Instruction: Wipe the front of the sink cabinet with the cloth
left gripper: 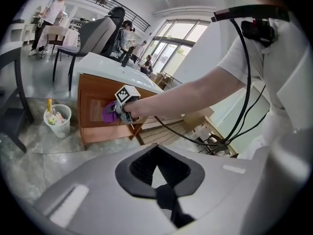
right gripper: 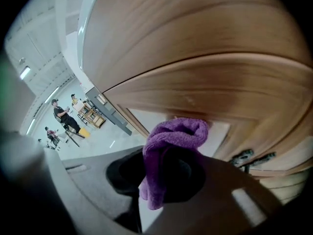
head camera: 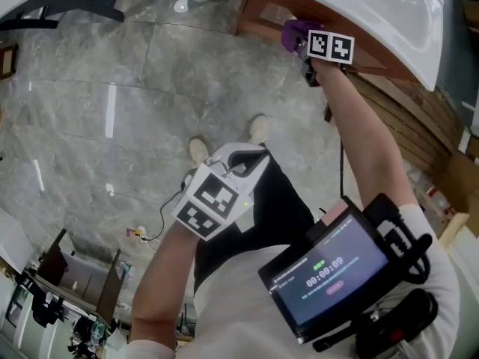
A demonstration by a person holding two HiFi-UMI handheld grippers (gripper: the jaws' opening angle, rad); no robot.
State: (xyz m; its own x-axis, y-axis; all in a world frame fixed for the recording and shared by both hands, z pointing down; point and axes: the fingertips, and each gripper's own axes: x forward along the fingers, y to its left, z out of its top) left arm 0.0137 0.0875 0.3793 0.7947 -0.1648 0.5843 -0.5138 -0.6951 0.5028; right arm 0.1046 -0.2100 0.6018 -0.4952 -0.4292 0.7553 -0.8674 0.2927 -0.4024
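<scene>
Purple terry cloth (right gripper: 171,138) sits clamped in the jaws of the right gripper (right gripper: 164,177), its bunched end against the brown wooden sink cabinet (right gripper: 195,48) front.

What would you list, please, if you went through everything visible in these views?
cloth: one, purple, held at the cabinet front
sink cabinet: one, brown wood, under the basin
basin: one, white, on top of the cabinet
waste basket: one, white, on the floor beside the cabinet
floor: grey stone tiles
screen: one, black, at the person's chest
left gripper: one, grey, jaws together, away from the cabinet
right gripper: one, grey, jaws shut on the cloth
</scene>
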